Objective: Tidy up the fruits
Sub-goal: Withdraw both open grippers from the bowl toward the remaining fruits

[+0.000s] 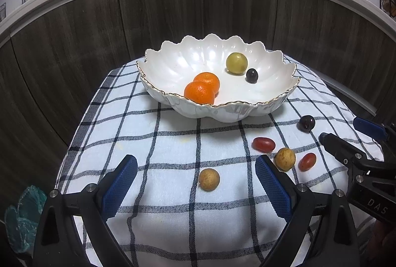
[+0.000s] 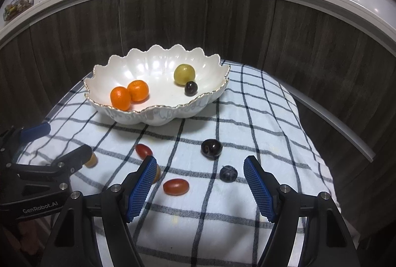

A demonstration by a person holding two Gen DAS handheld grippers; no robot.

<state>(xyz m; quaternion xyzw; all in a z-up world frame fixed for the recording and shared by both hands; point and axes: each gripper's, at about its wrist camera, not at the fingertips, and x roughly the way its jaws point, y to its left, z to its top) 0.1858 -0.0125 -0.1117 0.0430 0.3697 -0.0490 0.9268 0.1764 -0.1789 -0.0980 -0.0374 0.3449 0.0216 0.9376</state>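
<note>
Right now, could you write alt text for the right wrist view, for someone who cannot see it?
An open two-finger gripper hovers over a checked cloth scattered with small fruit: two red grape tomatoes, a dark cherry and a blueberry. Behind sits a scalloped white bowl holding two oranges, a green grape and a dark one. The other gripper enters from the left.

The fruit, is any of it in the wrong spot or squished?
None looks squished. Six pieces lie loose on the checked cloth, outside the white bowl: two tan fruits, two red tomatoes, a dark cherry and a blueberry.
</note>
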